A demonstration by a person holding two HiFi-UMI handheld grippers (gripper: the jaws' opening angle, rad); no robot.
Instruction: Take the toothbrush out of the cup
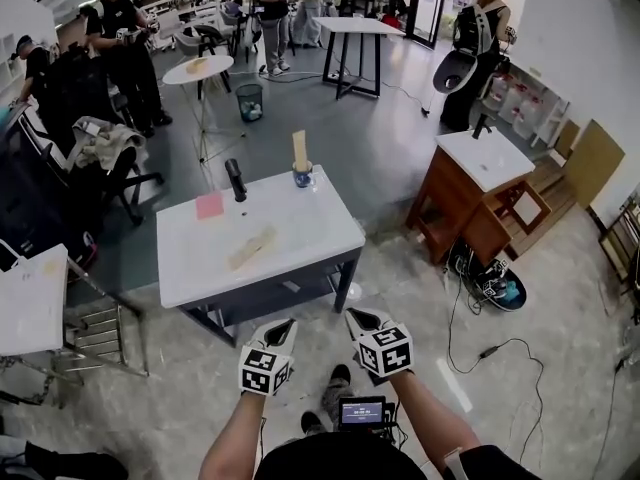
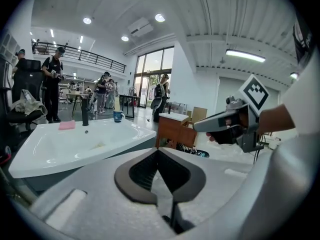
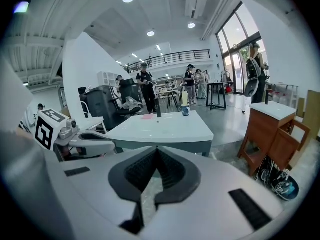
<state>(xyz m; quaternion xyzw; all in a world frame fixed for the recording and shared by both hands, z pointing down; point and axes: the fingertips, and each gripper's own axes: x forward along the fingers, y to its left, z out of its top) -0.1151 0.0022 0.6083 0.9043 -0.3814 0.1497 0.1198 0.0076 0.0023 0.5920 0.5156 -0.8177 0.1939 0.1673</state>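
Observation:
A blue cup (image 1: 303,177) stands at the far edge of the white sink table (image 1: 330,230), with a pale toothbrush (image 1: 299,149) upright in it. The left gripper view shows the cup (image 2: 118,116) far ahead, and so does the right gripper view, with the cup (image 3: 185,111) and toothbrush (image 3: 184,98) small in the distance. Both grippers hang side by side well short of the table's near edge, above the floor. My left gripper (image 1: 285,324) is shut and holds nothing. My right gripper (image 1: 353,316) is shut and holds nothing too.
A black faucet (image 1: 236,180) and a pink sponge (image 1: 209,205) sit at the table's back left. A pale scrap (image 1: 252,248) lies in the basin. A wooden vanity (image 1: 470,193) stands to the right, cables and shoes (image 1: 497,285) below it. People stand at the back.

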